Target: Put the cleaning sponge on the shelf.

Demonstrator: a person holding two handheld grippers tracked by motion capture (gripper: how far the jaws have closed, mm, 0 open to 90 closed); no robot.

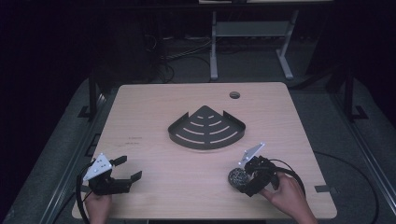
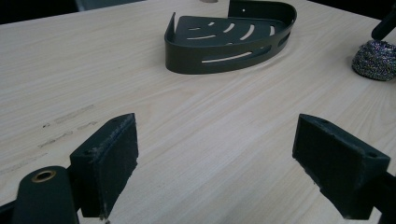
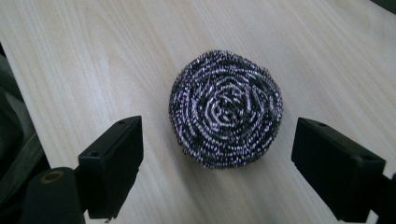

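A round steel-wool scourer (image 1: 237, 177) lies on the wooden table near its front right; it is dark and glittery (image 3: 226, 108). My right gripper (image 1: 243, 179) hovers over it, open, with the scourer lying between and just beyond the jaws (image 3: 217, 172). A black slotted corner shelf basket (image 1: 207, 129) sits at the table's middle, also seen far off in the left gripper view (image 2: 231, 35). My left gripper (image 1: 128, 169) rests at the front left, open, nothing between its jaws (image 2: 215, 161). The scourer (image 2: 375, 59) shows at the right edge there.
The light wooden table (image 1: 154, 112) has a round cable hole (image 1: 234, 95) near its far edge. Its left edge drops off close to the scourer in the right gripper view. A metal desk frame (image 1: 250, 39) and cables stand beyond on the dark floor.
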